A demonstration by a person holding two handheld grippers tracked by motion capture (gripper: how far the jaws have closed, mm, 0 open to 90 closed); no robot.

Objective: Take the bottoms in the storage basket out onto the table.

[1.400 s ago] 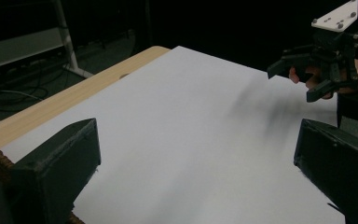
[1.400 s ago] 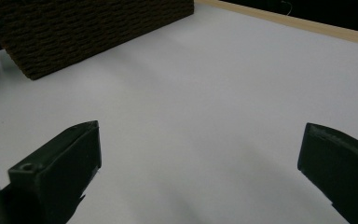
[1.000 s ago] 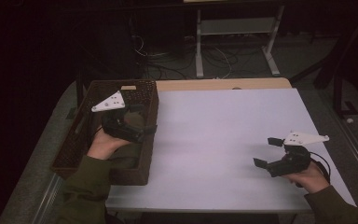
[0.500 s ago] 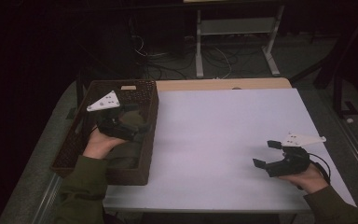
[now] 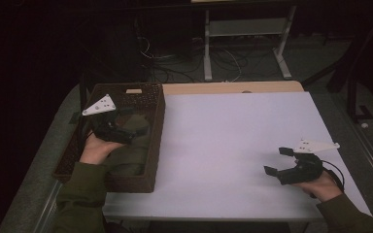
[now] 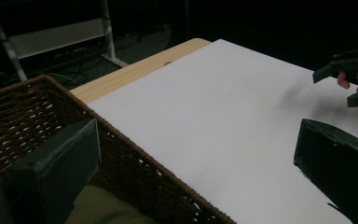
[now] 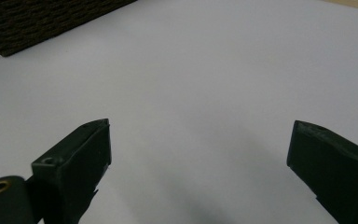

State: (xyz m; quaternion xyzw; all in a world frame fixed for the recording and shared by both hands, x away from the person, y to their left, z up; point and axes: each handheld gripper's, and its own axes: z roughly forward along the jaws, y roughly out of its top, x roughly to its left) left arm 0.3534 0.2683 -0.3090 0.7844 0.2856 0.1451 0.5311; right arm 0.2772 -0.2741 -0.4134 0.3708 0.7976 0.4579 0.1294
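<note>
**A:** Jaw state, both sides?

**B:** My left gripper (image 5: 126,130) stands wide open with nothing gripped. In the left gripper view the wall of the wicker basket (image 5: 158,127) runs across the gap between the jaws. My right gripper (image 5: 276,160) has just closed a touch, but its jaws are wide apart and only bare white table sheet (image 5: 223,145) lies between them.

**A:** Where is the work piece?

**B:** The olive cloth (image 5: 131,158) is down in the basket, below the left jaws and a little behind their tips. It is bunched, and in this dim light I can't be sure of its long axis, though it seems to follow the basket's length. The left hand is much nearer. The right is well apart, across the sheet.

**A:** What does the approach turn on?

**B:** My judgement is to tip the left jaws downward and draw them back over the cloth. The basket wall just ahead of the tips is the edge to mind. Beyond it, the sheet gives open room all the way to the right jaws.
</note>
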